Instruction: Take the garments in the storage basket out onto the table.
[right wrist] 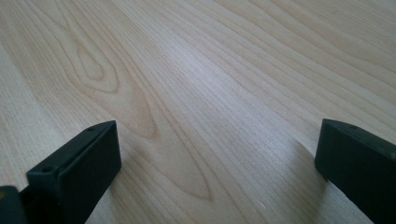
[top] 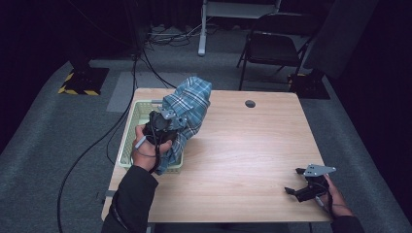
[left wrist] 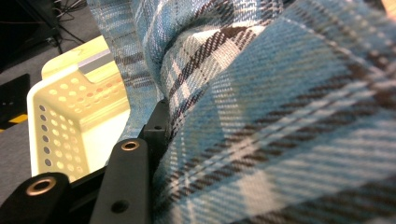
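One snag risk: blue plaid shirt (top: 187, 114), pinched in left gripper (top: 167, 127) above pale green basket (top: 141, 110) at desk's (top: 252, 155) left edge, catching basket rim, tipping it; right gripper (top: 297, 182) spread, idle near front-right corner.

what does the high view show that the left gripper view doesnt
High view alone: the whole wooden table, the right gripper resting open near its right corner, the left hand, a folding chair behind.

Left gripper view alone: the cloth's weave up close, pinched at the left gripper, and the holes in the basket's wall.

Both: the blue plaid cloth lifted over the pale basket.
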`<action>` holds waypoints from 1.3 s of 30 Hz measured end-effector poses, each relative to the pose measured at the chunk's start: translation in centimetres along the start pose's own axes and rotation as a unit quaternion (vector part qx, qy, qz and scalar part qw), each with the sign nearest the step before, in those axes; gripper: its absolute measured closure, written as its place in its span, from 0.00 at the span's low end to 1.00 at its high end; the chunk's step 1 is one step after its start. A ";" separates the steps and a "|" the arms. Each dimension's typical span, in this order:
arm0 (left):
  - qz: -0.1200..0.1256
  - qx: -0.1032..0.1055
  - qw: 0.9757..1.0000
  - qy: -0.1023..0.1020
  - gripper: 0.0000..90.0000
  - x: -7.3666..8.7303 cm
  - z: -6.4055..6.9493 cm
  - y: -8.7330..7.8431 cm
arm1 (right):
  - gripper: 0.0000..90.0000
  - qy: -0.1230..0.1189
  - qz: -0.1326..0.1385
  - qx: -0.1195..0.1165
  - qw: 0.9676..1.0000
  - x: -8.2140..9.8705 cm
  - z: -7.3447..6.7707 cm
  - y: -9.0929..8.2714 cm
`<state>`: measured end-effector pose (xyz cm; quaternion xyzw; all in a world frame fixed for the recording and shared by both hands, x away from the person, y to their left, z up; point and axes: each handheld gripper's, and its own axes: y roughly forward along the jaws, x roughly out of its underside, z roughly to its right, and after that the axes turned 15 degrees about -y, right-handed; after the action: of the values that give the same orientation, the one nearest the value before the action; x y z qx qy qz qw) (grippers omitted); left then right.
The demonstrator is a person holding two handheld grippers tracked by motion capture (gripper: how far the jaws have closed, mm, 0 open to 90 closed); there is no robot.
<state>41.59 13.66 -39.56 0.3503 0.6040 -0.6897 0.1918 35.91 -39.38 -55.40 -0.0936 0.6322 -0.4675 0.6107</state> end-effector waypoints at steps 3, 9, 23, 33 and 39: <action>0.002 0.014 1.000 0.001 0.60 -0.2 0.5 0.0 | 0.00 0.000 0.000 0.000 1.000 0.0 0.0 0.0; 0.010 0.026 1.000 0.010 0.60 -0.8 2.0 -0.4 | 0.00 0.000 0.000 0.000 1.000 0.0 0.0 0.0; 0.004 0.051 0.998 0.030 0.60 -1.1 4.8 0.1 | 0.00 0.000 0.000 0.000 1.000 0.0 0.0 0.0; -0.009 0.064 0.997 0.035 0.60 -1.2 6.4 0.7 | 0.00 0.000 0.000 0.000 1.000 0.0 0.0 0.0; -0.015 0.069 0.997 0.037 0.60 -1.3 7.1 1.3 | 0.00 0.000 0.000 0.000 1.000 0.0 0.0 0.0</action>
<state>41.53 6.31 -39.36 0.3785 0.5669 -0.7192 0.1345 35.91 -39.38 -55.40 -0.0935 0.6320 -0.4677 0.6108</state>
